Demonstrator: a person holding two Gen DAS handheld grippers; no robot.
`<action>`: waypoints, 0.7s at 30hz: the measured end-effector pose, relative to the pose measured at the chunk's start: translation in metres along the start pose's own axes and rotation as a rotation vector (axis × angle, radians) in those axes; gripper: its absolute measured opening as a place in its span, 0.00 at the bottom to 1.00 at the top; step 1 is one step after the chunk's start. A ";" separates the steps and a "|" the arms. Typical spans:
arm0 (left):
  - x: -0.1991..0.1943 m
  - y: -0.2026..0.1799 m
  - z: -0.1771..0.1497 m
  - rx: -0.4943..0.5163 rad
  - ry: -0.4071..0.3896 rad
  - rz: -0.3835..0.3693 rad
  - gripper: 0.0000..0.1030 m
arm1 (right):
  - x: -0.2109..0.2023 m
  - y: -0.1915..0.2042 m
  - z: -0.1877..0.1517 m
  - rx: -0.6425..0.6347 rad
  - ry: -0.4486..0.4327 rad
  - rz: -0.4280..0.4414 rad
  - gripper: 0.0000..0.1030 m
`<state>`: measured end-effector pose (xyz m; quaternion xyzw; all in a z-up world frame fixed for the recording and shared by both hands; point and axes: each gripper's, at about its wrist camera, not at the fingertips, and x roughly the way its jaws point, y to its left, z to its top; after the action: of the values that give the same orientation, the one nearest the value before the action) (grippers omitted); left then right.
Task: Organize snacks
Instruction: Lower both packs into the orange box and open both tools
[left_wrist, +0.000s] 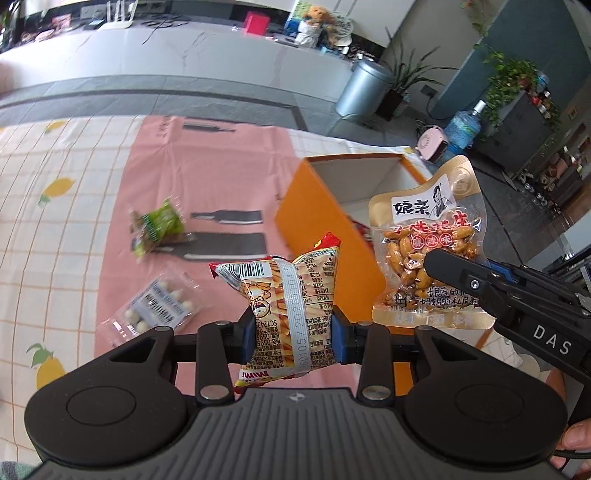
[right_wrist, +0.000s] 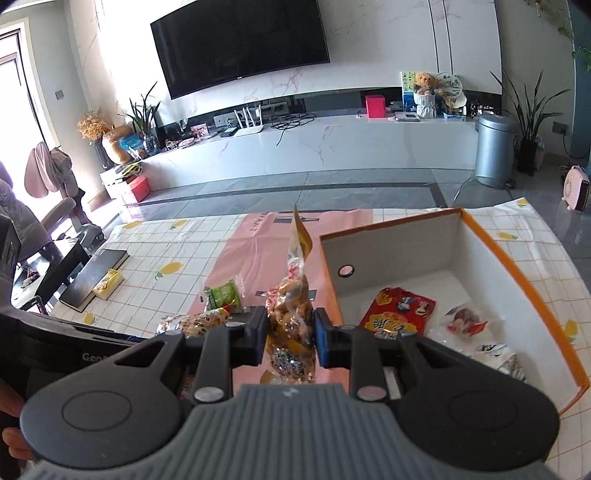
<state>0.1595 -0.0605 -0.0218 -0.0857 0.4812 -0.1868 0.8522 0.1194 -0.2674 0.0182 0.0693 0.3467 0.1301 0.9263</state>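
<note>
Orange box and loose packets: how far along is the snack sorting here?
Done: the orange box already holds a red packet and several others. In hand: left gripper clamps a fries packet, right gripper a peanut pouch. Left: green packet, clear candy pack.

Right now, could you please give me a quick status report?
Left hand-held gripper shut on chip bag. Right hand-held gripper shut on peanut bag. Orange box open, nothing blocking.

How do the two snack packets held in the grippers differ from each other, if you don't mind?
The snack-stick bag in the left gripper is opaque, printed and puffy; the peanut pouch in the right gripper is flatter, with a clear window showing nuts. The bag is gripped across its middle, the pouch low down. Both are lifted off the table.
</note>
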 end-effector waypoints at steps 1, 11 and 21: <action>0.000 -0.008 0.003 0.013 -0.002 -0.009 0.42 | -0.005 -0.005 0.001 0.000 -0.005 -0.005 0.22; 0.014 -0.084 0.029 0.164 -0.006 -0.064 0.42 | -0.043 -0.083 0.013 0.011 0.026 -0.068 0.22; 0.072 -0.146 0.044 0.332 0.070 -0.048 0.42 | -0.026 -0.147 0.000 0.104 0.130 -0.008 0.22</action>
<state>0.1964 -0.2243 -0.0078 0.0511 0.4711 -0.2869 0.8325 0.1287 -0.4156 0.0020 0.1071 0.4124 0.1124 0.8977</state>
